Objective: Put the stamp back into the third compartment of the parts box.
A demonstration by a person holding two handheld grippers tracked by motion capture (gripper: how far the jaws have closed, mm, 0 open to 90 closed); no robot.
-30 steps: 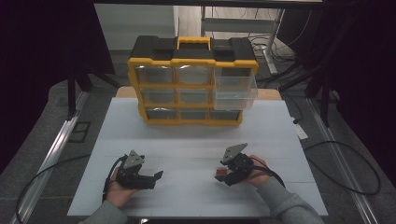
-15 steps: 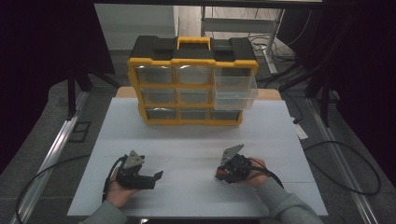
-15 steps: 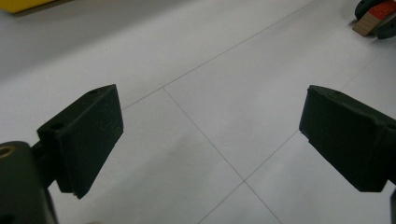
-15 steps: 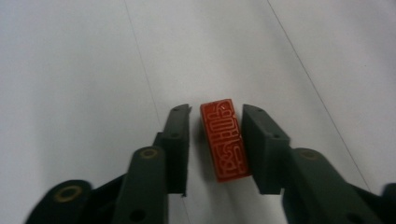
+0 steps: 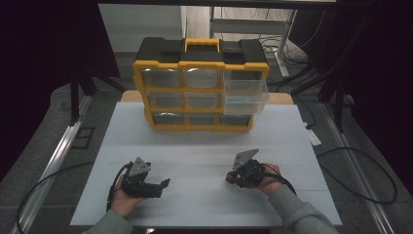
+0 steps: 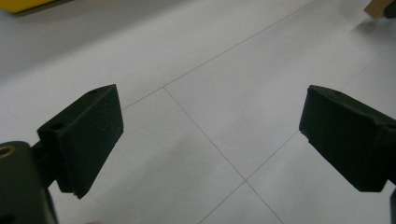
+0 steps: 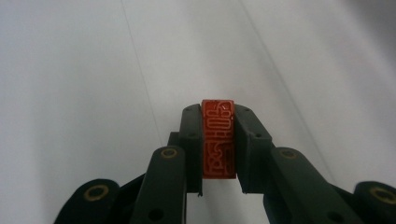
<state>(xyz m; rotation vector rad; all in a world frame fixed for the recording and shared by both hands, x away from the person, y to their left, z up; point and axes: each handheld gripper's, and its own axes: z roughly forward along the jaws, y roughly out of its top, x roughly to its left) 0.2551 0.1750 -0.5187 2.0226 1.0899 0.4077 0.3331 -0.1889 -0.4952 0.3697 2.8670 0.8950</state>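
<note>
Here, I have a small red rectangular block with raised carved markings [image 7: 217,138] clamped in my right gripper [image 7: 217,140].

The block stands on end between the two black pads, which press its flat sides; its patterned face points back at the right gripper's camera, and it sits low over the white table surface [image 5: 204,146]. Those jaws have just been closing, with the block between them. In the high view the right gripper [image 5: 233,177] rests in my right hand [image 5: 268,180] at the near right of the table. My left gripper [image 6: 210,140] has its jaws wide apart with bare table between them. At the far edge stands a yellow and black plastic drawer organiser [image 5: 199,87], its clear upper-right drawer [image 5: 245,95] pulled out.
</note>
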